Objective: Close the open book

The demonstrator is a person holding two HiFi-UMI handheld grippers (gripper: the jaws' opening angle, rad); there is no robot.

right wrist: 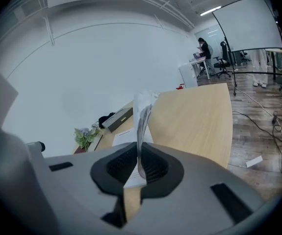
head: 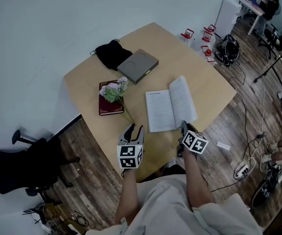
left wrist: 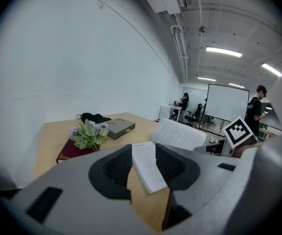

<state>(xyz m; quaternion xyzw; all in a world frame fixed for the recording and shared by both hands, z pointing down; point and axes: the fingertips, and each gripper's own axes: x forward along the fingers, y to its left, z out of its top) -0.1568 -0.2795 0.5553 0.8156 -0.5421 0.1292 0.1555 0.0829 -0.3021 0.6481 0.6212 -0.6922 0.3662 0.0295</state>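
Note:
The open book (head: 159, 110) lies on the wooden table (head: 204, 82) near its front edge. Its left page is flat. The right half (head: 182, 99) is raised and stands tilted up. My right gripper (head: 184, 126) is shut on the near edge of those raised pages; in the right gripper view the sheaf of pages (right wrist: 141, 114) runs edge-on between the pads of the right gripper (right wrist: 140, 168). My left gripper (head: 134, 130) hovers open just left of the book's near corner. In the left gripper view the flat page (left wrist: 148, 165) shows through the gap, untouched.
A dark red book (head: 107, 106) with a flower sprig (head: 114, 89) on it lies left of the open book. Behind it are a grey box (head: 138, 65) and a black cloth (head: 111, 53). A black office chair (head: 18, 168) stands on the floor at the left.

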